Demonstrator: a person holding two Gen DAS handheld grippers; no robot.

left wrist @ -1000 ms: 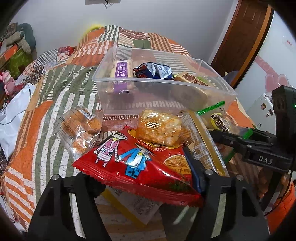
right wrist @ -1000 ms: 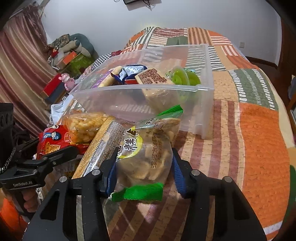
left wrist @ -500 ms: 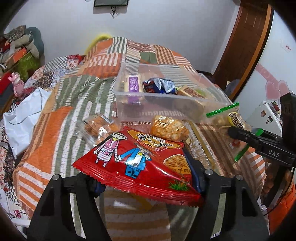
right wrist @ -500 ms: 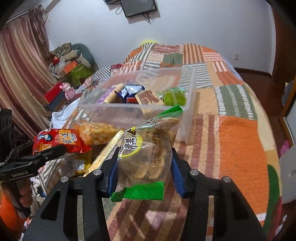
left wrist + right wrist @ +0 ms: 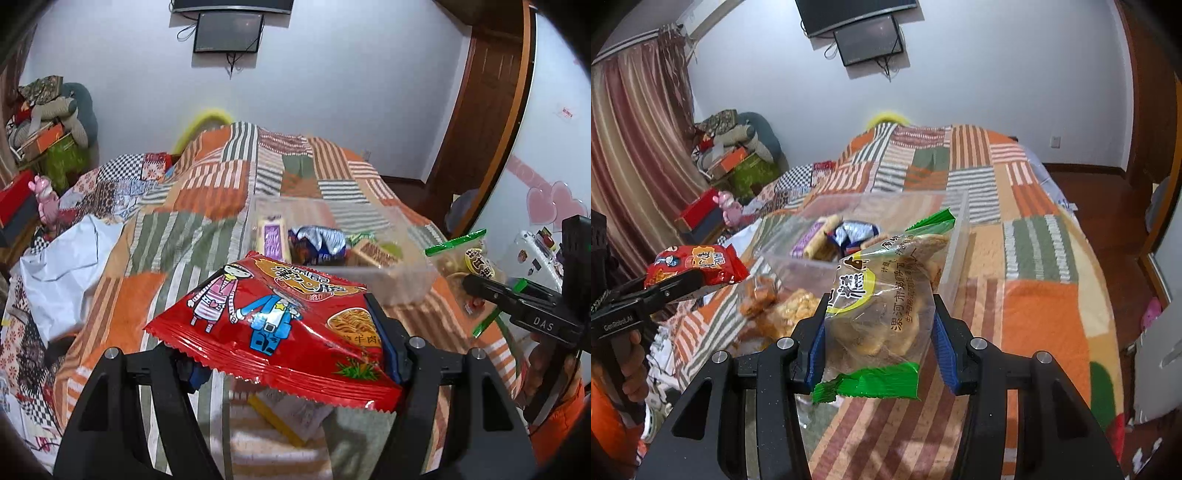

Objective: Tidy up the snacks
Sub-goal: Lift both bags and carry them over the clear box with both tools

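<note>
Right wrist: clear bin [image 5: 955, 236] holds wrapped snacks [image 5: 849, 236]; right tongs [image 5: 879, 343] clamp cookie bag [image 5: 882, 306], left tongs [image 5: 284, 354] red packet [image 5: 280, 325].

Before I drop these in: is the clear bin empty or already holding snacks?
Already holding snacks: the clear bin shows a purple-labelled packet and a blue foil pack inside.

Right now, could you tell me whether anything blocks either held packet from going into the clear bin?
Nothing visible does. The red packet in the left gripper and the green-edged packet in the right gripper face the clear bin, whose top is open.
</note>
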